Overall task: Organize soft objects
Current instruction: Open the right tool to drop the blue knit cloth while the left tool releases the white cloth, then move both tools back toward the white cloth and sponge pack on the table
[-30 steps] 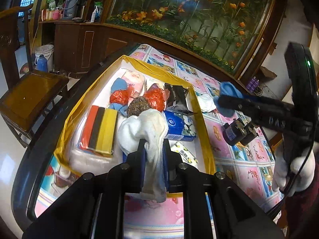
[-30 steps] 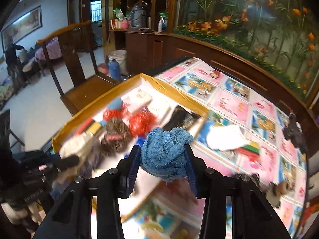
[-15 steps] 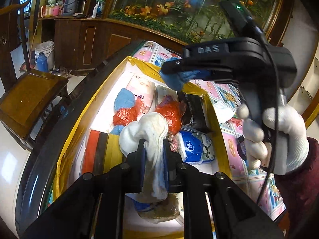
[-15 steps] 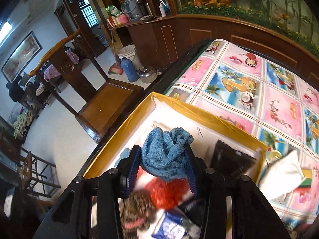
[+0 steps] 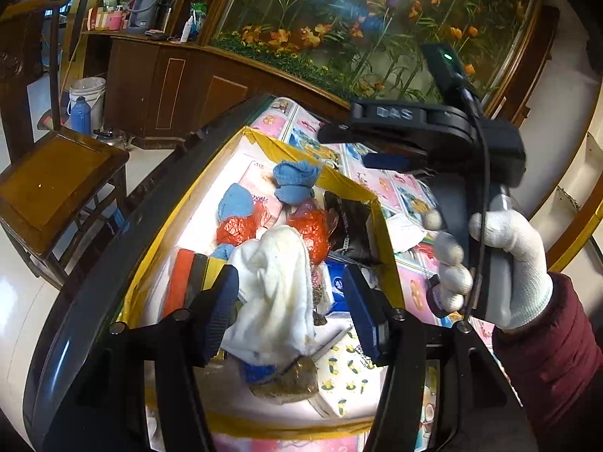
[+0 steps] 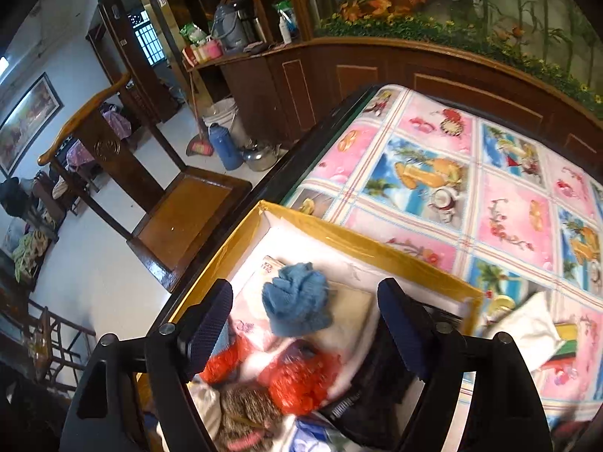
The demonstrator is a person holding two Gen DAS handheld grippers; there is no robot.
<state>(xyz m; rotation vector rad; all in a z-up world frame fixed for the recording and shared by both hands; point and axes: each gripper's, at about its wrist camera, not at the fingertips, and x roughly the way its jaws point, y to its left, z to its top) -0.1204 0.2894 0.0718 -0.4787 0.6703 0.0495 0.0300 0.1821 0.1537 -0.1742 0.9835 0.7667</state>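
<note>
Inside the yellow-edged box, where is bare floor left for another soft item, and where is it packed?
Bare white lining shows at the far end of the box, between its far wall and the blue cloth. From that cloth toward the cameras it is crowded: red mesh bundles, black packet, white cloth, striped block.

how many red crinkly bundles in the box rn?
2. One red bundle sits left of centre below a blue cloth; the other red bundle lies right of it, beside the black packet. More may be hidden under the white cloth.
</note>
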